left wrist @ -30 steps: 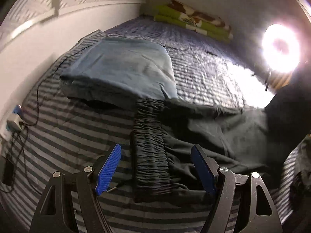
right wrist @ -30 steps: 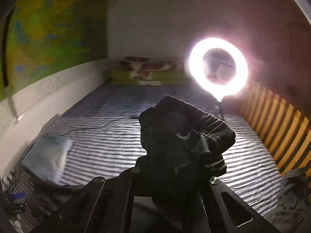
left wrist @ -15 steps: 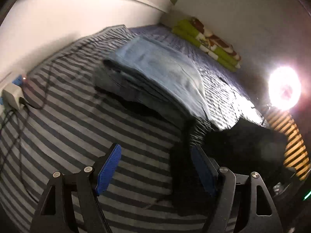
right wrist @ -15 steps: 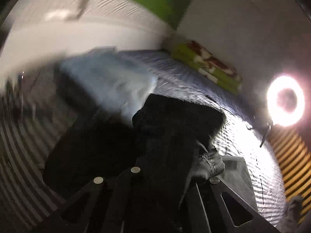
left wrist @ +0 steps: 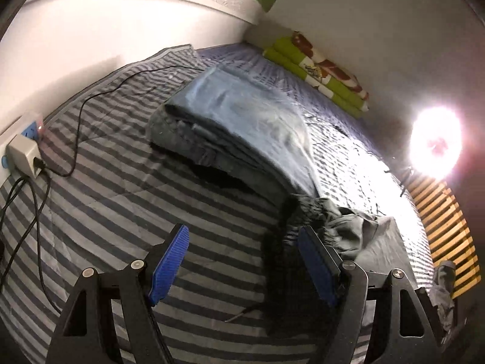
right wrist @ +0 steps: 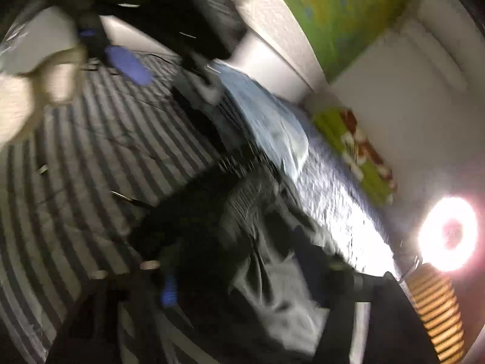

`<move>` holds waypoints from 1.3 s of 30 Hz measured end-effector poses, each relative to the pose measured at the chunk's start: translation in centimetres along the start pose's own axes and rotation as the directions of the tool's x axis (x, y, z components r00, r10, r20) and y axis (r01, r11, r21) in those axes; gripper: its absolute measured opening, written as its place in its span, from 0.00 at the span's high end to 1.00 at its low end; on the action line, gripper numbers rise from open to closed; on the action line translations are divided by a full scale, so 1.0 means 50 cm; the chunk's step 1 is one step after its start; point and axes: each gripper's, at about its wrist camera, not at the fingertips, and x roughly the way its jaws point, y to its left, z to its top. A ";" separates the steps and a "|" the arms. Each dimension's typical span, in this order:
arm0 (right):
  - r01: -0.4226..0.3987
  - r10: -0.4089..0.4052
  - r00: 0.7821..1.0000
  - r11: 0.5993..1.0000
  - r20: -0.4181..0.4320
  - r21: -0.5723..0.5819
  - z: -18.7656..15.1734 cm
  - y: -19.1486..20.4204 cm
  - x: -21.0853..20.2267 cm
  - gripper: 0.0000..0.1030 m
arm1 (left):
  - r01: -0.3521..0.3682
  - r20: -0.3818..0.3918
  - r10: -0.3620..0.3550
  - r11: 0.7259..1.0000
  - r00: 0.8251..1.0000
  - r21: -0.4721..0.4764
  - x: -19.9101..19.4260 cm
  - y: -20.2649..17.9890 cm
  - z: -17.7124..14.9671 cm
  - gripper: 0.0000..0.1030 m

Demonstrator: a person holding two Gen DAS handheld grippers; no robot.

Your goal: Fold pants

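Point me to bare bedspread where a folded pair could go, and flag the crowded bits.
Free: the striped bedspread between the folded blue-grey stack, the cables at the wall side and the open left gripper. Also the strip between the stack and the green blanket. Crowded: the dark pants lie bunched toward the ring light.
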 end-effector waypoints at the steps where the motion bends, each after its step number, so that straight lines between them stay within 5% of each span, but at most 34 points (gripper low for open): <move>1: 0.000 0.000 1.000 1.000 0.013 -0.020 0.002 0.005 -0.004 0.34 | -0.003 0.002 0.003 1.000 1.000 0.001 -0.002 -0.006 0.001 0.25; 7: -0.147 0.146 0.988 0.989 0.060 0.021 -0.032 -0.032 -0.068 0.34 | 0.042 -0.025 -0.041 0.999 0.999 0.030 0.005 -0.035 -0.002 0.25; 10: -0.239 0.231 0.971 0.953 0.064 0.188 -0.088 -0.126 -0.099 0.36 | 0.074 -0.054 -0.070 0.995 0.996 0.070 0.019 -0.064 -0.008 0.25; 11: -0.272 0.267 0.962 0.925 0.053 0.267 -0.111 -0.171 -0.098 0.36 | 0.084 -0.061 -0.079 0.993 0.995 0.078 0.024 -0.074 -0.010 0.25; 15: -0.263 0.333 0.942 0.797 -0.033 0.543 -0.209 -0.346 -0.046 0.66 | 0.130 -0.083 -0.121 0.986 0.989 0.107 0.037 -0.122 -0.018 0.26; 19: -0.208 0.403 0.911 0.622 -0.081 0.754 -0.316 -0.505 0.026 0.67 | 0.153 -0.094 -0.134 0.957 0.987 0.245 0.044 -0.210 -0.040 0.26; 22: -0.213 0.523 0.849 0.471 -0.076 0.856 -0.407 -0.579 0.093 0.67 | 0.136 -0.135 -0.096 0.935 0.986 0.327 0.074 -0.258 -0.069 0.26; 26: -0.168 0.631 0.768 0.357 -0.105 0.919 -0.507 -0.608 0.121 0.69 | -0.048 -0.177 0.127 0.918 0.976 0.394 0.148 -0.266 -0.097 0.28; 29: -0.162 0.547 0.837 0.268 -0.012 0.950 -0.581 -0.691 0.037 0.69 | -0.036 -0.135 0.094 0.924 0.986 0.380 0.121 -0.277 -0.094 0.28; 30: -0.135 0.480 0.877 0.282 -0.018 0.950 -0.610 -0.725 -0.005 0.69 | -0.045 -0.099 0.091 0.920 0.991 0.390 0.101 -0.291 -0.092 0.28; 32: -0.105 0.433 0.900 0.332 -0.052 0.937 -0.642 -0.748 -0.034 0.68 | -0.029 -0.048 0.054 0.910 0.997 0.414 0.061 -0.328 -0.101 0.27; 34: -0.104 0.439 0.896 0.345 -0.063 0.933 -0.686 -0.750 -0.047 0.68 | 0.021 -0.042 -0.002 0.892 0.999 0.451 0.036 -0.377 -0.123 0.27; 36: -0.105 0.473 0.880 0.303 -0.054 0.947 -0.734 -0.737 -0.043 0.68 | 0.087 -0.075 -0.058 0.868 0.995 0.488 0.032 -0.440 -0.160 0.27; 37: -0.113 0.490 0.871 0.271 -0.036 0.956 -0.751 -0.728 -0.031 0.66 | 0.136 -0.115 -0.089 0.850 0.989 0.510 0.038 -0.481 -0.185 0.26; 39: -0.153 0.534 0.844 0.144 0.054 0.978 -0.790 -0.725 -0.006 0.63 | 0.199 -0.175 -0.120 0.808 0.977 0.555 0.052 -0.556 -0.230 0.25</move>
